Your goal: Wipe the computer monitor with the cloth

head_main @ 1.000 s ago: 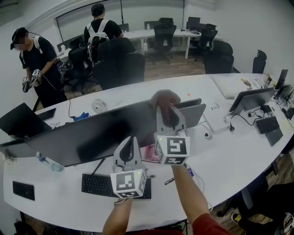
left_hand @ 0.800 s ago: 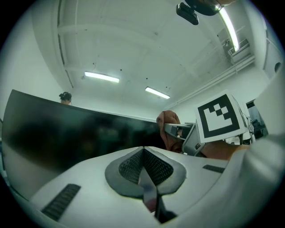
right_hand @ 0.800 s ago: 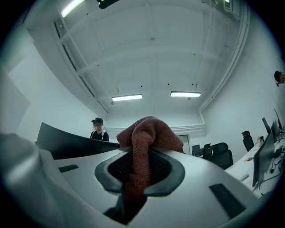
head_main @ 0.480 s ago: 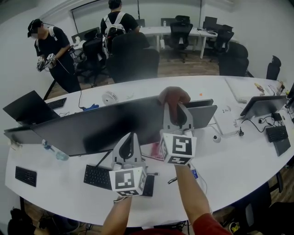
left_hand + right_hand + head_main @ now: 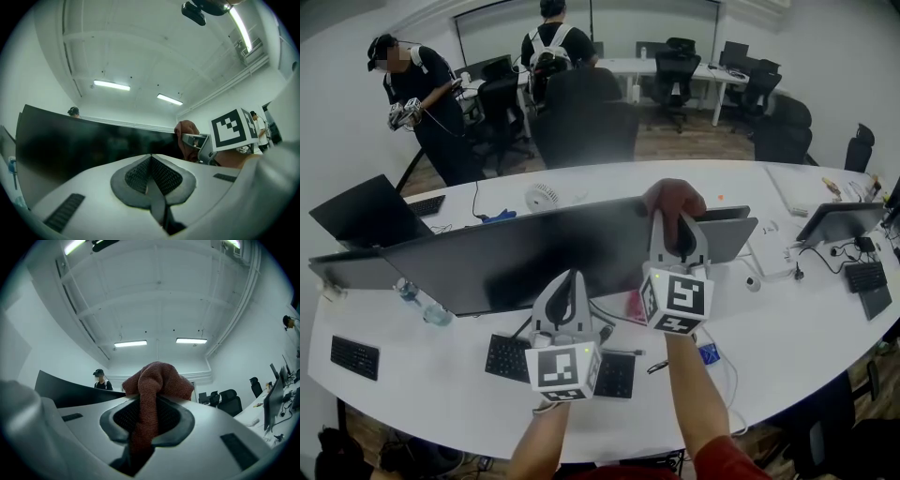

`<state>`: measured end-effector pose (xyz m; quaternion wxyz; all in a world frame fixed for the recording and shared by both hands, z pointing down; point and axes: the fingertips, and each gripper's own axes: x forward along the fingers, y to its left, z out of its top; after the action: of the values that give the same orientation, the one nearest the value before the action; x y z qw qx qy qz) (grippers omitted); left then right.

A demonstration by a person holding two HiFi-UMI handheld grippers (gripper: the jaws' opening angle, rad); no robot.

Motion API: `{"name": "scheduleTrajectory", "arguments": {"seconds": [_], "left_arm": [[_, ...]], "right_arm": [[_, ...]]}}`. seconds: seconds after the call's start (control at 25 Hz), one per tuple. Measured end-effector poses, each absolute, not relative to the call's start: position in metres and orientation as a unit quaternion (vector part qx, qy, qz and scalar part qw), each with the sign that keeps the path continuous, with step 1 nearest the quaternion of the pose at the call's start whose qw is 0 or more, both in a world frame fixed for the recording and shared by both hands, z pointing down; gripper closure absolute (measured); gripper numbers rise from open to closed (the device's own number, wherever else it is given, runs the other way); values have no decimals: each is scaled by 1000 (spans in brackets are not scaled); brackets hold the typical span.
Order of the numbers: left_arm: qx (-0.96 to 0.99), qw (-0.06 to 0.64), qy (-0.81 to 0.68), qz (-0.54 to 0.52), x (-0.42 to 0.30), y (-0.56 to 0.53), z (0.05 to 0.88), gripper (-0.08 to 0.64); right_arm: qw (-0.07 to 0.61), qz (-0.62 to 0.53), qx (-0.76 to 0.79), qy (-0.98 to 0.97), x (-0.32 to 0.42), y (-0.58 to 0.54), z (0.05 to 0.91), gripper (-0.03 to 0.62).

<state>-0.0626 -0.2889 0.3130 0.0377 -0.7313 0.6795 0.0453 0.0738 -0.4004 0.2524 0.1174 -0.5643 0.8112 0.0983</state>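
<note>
Pinched between the jaws of the right gripper (image 5: pixel 676 223) is the reddish-brown cloth (image 5: pixel 674 199). The right gripper view shows it running down between the two pads and bunching into a rounded wad above them. The left gripper (image 5: pixel 571 283) has its jaws pressed together with nothing between them, the ribbed pads meeting along one seam in the left gripper view.

The monitor (image 5: pixel 506 262) is a wide dark panel standing on the white desk (image 5: pixel 787 328). Its long axis runs from near the desk's left edge towards the middle, and a keyboard (image 5: pixel 511 361) lies on the near side below it. The cloth wad sits at the monitor's top right corner, at or just over the upper edge. Whether it presses on the screen itself cannot be told from these views.

Nearly the whole screen lies to the left of the cloth and below it, so I judge that the wipe has most of its ground to cover and would go leftward along the panel's length. The right gripper is the nearer one, up at the panel with the cloth. The left gripper hangs lower, in front of the screen's lower right part above the keyboard. It touches nothing that shows, and a low pass to the left would probably meet it.
</note>
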Motion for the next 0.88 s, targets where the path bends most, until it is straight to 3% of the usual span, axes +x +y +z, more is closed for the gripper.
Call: {"name": "scheduleTrajectory", "arguments": {"seconds": [0.88], "left_arm": [[-688,35,723,55,-206,-223,316,537]], "right_arm": [[116,112,-516,841,-89,-335,253,514]]}}
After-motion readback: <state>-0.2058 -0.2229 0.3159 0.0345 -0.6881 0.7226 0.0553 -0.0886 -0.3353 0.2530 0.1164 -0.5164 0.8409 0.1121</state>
